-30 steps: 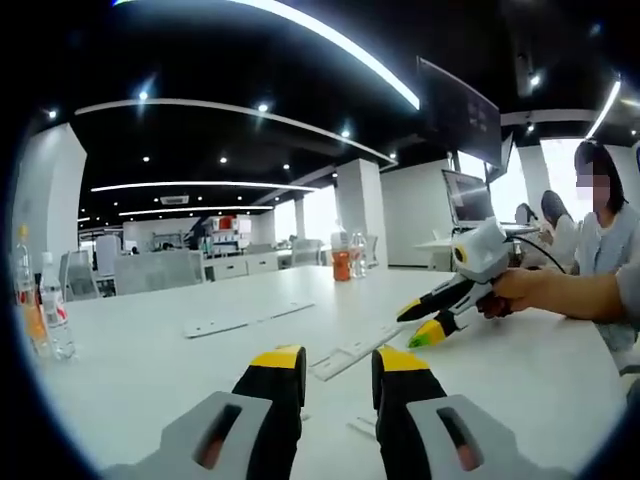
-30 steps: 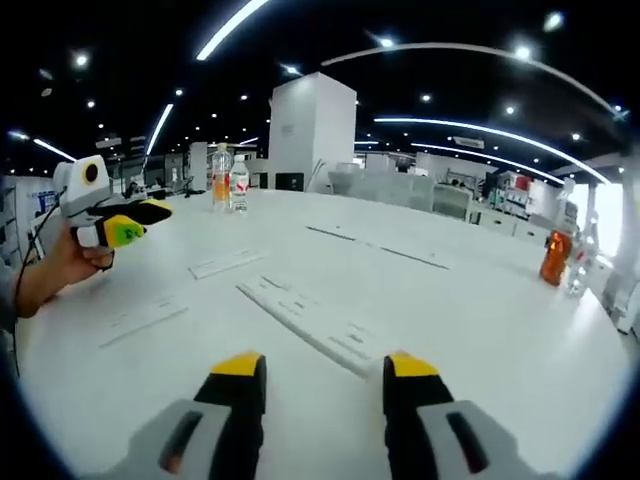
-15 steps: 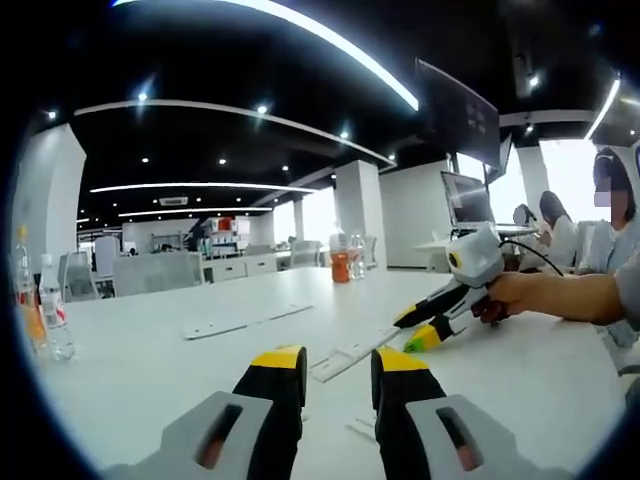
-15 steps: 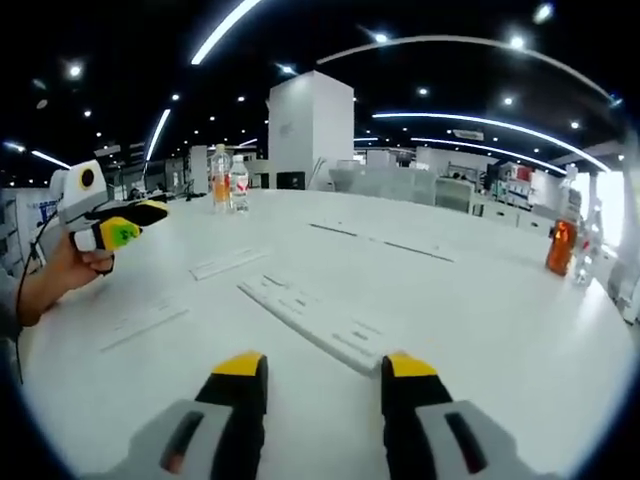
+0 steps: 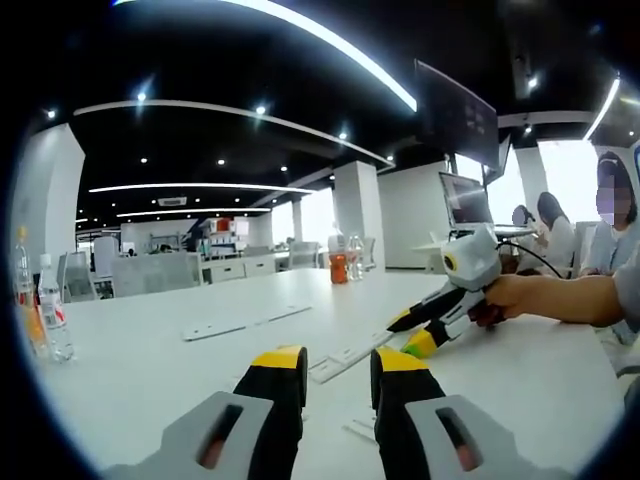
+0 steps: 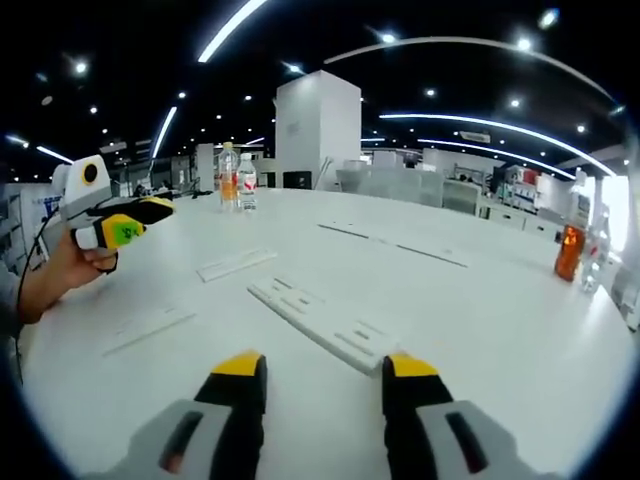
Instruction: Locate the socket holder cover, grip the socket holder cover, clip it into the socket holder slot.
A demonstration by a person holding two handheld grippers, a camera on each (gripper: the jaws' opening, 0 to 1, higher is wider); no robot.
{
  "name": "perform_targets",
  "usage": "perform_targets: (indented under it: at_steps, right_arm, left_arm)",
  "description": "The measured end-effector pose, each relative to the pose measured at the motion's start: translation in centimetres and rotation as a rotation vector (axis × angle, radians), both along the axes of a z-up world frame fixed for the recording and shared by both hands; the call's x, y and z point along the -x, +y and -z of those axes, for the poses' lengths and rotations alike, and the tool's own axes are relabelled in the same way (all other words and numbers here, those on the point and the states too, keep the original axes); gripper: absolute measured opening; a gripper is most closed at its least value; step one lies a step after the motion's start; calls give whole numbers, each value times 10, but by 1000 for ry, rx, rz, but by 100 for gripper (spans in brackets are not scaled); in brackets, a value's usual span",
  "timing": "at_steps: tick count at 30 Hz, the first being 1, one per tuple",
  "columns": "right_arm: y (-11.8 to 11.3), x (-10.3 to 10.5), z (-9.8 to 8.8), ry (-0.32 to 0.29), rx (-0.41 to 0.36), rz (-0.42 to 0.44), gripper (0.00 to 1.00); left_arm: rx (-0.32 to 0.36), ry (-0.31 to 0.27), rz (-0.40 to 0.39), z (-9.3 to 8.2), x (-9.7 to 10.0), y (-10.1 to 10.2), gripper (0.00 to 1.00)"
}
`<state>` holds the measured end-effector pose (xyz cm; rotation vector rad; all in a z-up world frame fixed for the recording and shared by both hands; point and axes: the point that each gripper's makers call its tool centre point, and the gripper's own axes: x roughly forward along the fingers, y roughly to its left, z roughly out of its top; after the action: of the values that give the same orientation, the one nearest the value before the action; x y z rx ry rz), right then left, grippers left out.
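Note:
A long white socket holder (image 6: 320, 322) with slots lies on the white table (image 6: 500, 330), just beyond my right gripper (image 6: 323, 368), which is open and holds nothing. A flat white cover strip (image 6: 235, 264) rests further left, and a thinner strip (image 6: 150, 330) lies nearer. In the left gripper view, the socket holder (image 5: 350, 352) runs just past my open, empty left gripper (image 5: 338, 362). The right gripper (image 5: 418, 330) hovers over the holder's far end, held by a hand. More cover strips (image 5: 215, 328) lie at the left.
Two bottles (image 5: 45, 305) stand at the table's left edge and an orange bottle (image 5: 340, 268) at the far side. Thin strips (image 6: 400, 245) lie further out. A small strip (image 5: 358, 430) sits by my left jaw. People sit beyond the table at the right (image 5: 610, 230).
The right gripper has dipped a little and drawn closer to the socket holder. The left gripper has barely moved. Both stay open.

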<state>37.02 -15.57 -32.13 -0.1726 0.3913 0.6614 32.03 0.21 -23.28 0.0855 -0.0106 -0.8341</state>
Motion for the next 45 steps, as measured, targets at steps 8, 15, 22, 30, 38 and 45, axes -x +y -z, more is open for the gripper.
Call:
perform_targets:
  at_steps: [8,15,22,30,38,45]
  right_arm:
    - [5,0,-1,-3,4,-12,48]
    - [8,1,-1,-3,1,-20,49]
    - [9,1,-1,-2,1,-21,49]
    - [10,0,-1,-5,3,-20,49]
    - [12,1,0,-4,-1,-21,51]
    - [12,0,0,-2,-2,-21,51]
  left_arm:
    - [-1,-1,-1,0,2,-1,26]
    - [-1,-1,-3,-1,1,-1,26]
    - [-2,-2,-4,-1,0,0,26]
    - [-17,12,-2,3,-1,0,26]
    - [-18,10,-3,3,-1,0,26]
    - [-20,11,-2,3,-2,1,26]
